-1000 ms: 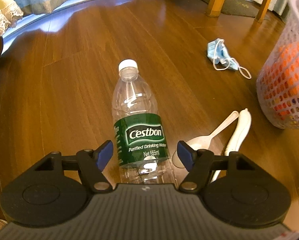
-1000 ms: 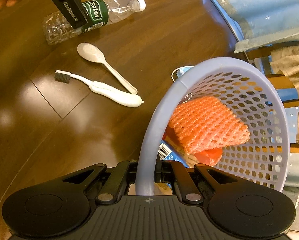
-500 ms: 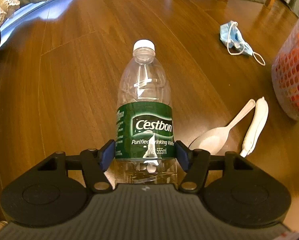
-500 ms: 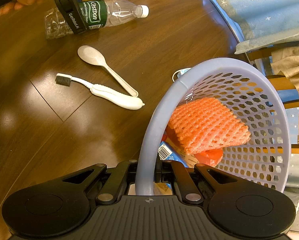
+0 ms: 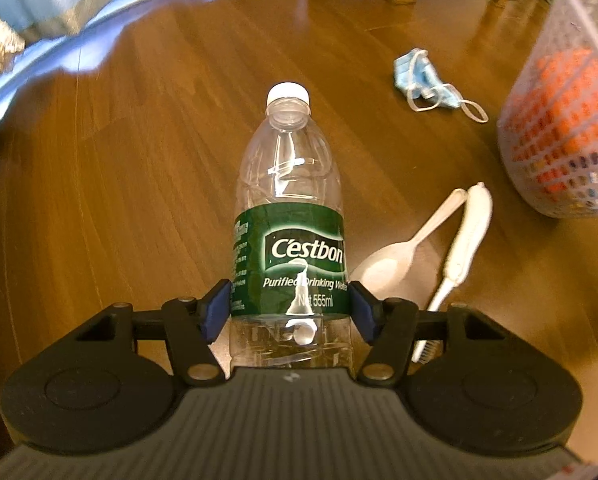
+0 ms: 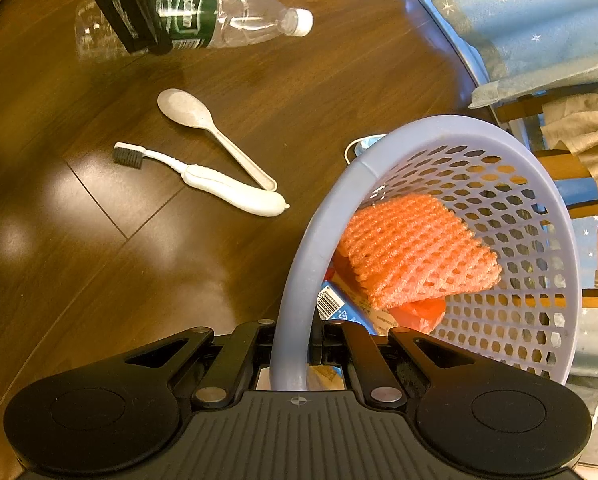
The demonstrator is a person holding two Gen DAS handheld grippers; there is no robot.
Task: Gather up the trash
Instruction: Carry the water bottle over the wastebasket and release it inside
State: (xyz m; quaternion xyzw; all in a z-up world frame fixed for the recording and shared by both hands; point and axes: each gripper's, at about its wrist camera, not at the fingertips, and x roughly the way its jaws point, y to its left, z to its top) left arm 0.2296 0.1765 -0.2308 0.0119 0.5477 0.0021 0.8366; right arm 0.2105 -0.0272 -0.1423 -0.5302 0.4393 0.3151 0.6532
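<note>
Since the earlier frames I had lifted the plastic bottle (image 5: pixel 289 216) clear of the wooden floor (image 5: pixel 139 160); before, it lay flat there between my opening jaws. My left gripper (image 5: pixel 290 305) was clamped on it at the lower edge of the green label, blue pads pressed to either side, cap pointing away from me. In the right wrist view the bottle (image 6: pixel 219 12) hung sideways above the boards. My right gripper (image 6: pixel 295 344) was closed tight on the rim of the lavender basket (image 6: pixel 539 208), the rim pinched between the fingers. Inside the basket lay an orange foam net (image 6: pixel 415 248) over some wrappers. Just beyond, on the floor, a pale spoon (image 6: pixel 215 132) and a white toothbrush (image 6: pixel 215 180) touched at their handle ends. Farther off, beside the basket, lay a crumpled blue face mask (image 5: pixel 423 80).
</note>
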